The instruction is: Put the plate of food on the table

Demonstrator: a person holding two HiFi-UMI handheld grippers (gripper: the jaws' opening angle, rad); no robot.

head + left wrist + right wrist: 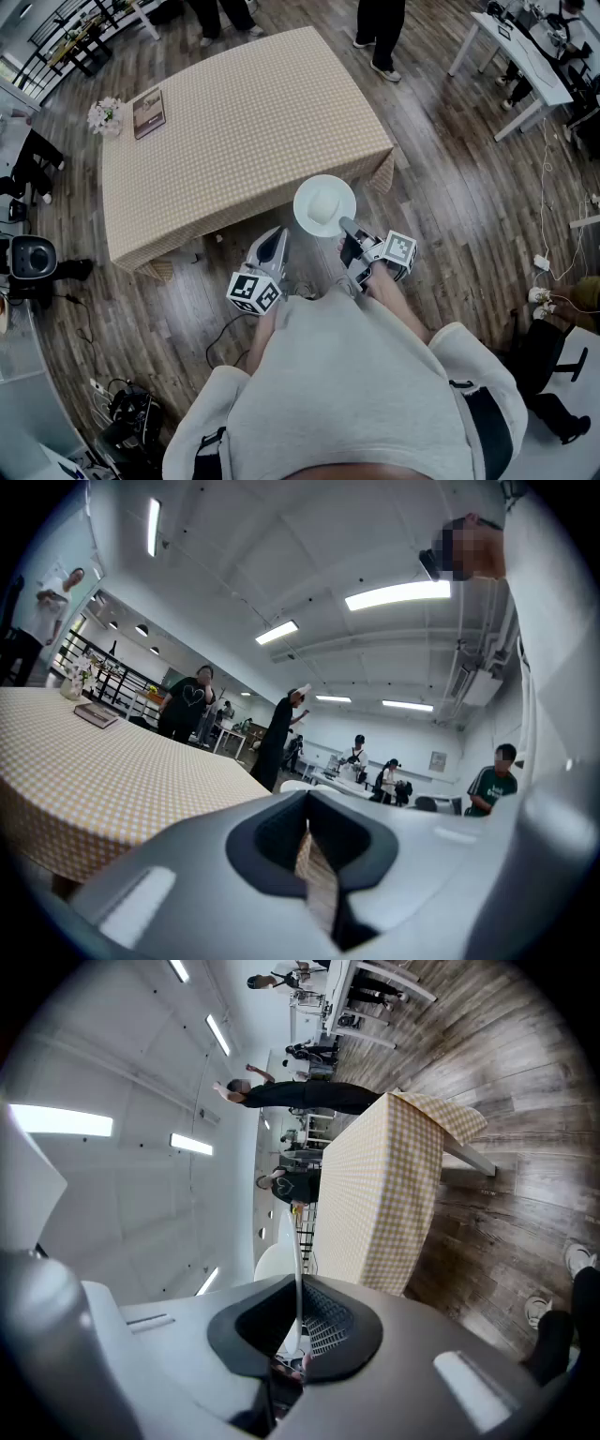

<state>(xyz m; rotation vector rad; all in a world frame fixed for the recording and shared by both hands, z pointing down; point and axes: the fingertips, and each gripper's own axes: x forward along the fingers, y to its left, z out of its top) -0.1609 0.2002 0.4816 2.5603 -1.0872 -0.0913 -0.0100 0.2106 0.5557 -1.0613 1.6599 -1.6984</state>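
A white round plate (323,208) with a pale mound of food on it hangs just off the near edge of the table (234,131), which wears a beige checked cloth. My right gripper (347,226) is shut on the plate's near rim. In the right gripper view the plate (297,1262) shows edge-on between the pads, with the table (375,1194) beyond. My left gripper (277,236) is shut and holds nothing; it points level at the table edge, left of the plate. From the left gripper (309,844) view the tablecloth (84,771) spreads ahead on the left.
A small bunch of flowers (105,115) and a brown booklet (148,112) lie at the table's far left. People stand beyond the table (380,37). White desks (520,47) are at upper right. Cables and a power strip (544,281) lie on the wood floor at right.
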